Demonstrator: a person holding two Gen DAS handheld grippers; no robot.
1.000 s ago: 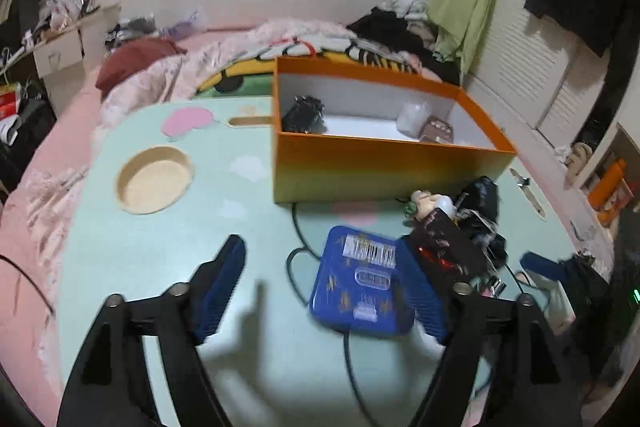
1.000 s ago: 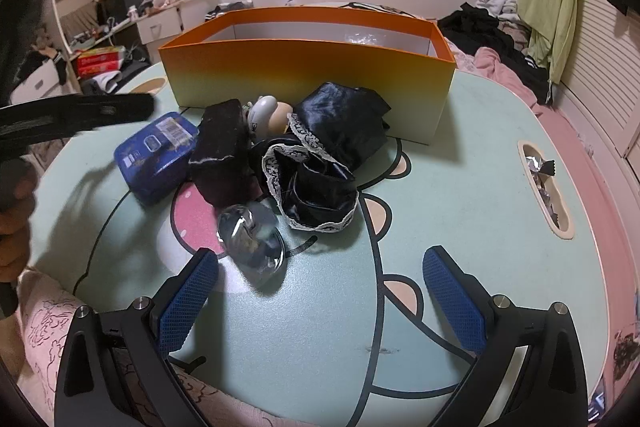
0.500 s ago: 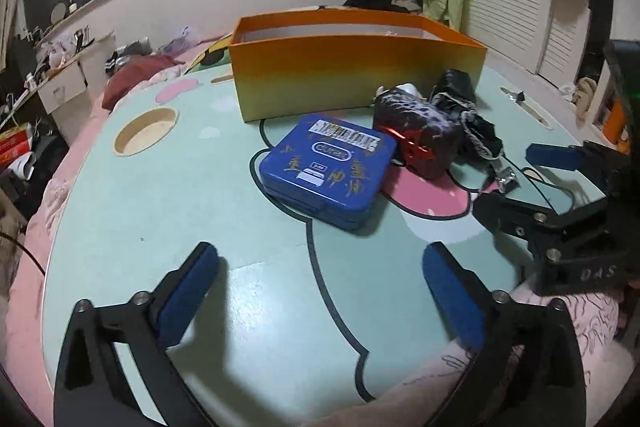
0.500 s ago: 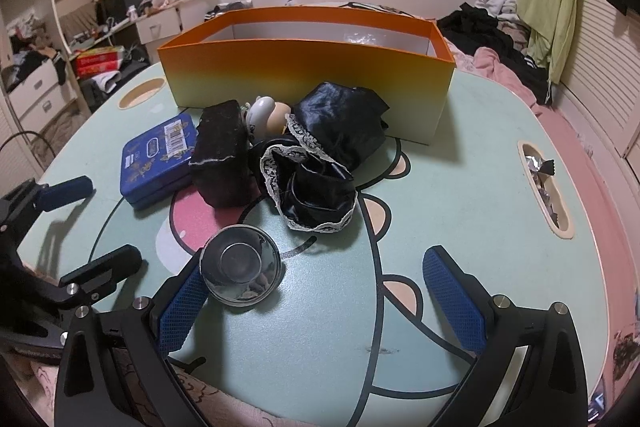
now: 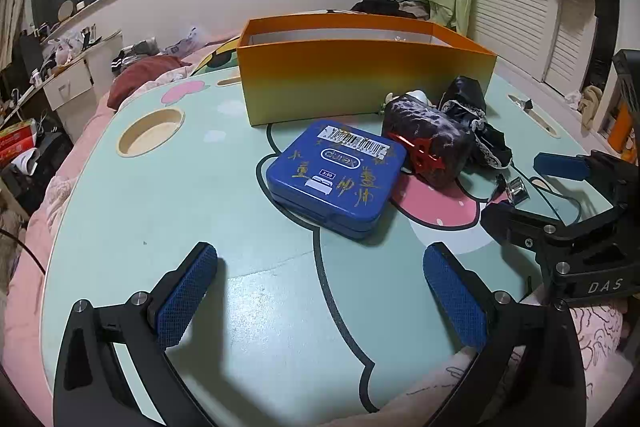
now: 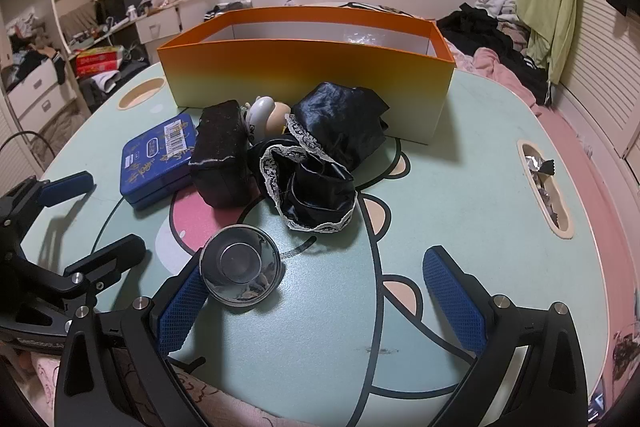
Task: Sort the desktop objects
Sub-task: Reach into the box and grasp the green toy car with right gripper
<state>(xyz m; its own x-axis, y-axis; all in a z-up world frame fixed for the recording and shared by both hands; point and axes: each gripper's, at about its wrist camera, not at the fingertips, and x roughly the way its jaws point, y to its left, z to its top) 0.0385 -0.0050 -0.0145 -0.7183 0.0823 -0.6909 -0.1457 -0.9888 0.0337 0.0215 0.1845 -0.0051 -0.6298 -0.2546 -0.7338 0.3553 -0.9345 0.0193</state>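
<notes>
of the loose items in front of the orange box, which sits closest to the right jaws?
The shiny round metal dish, right beside the right gripper's left pad. The blue tin, black pouch and lace-trimmed black cloth lie farther back toward the box.

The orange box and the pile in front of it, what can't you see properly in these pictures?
- Orange box: in both views its front wall hides the floor inside; only something clear and crinkly shows by the back wall.
- Small figure: mostly hidden behind the black pouch and the black lace cloth; only its pale head shows.
- Blue tin: gold writing too small to read.
- Slot in the table: the crumpled foil is too small to identify.
</notes>
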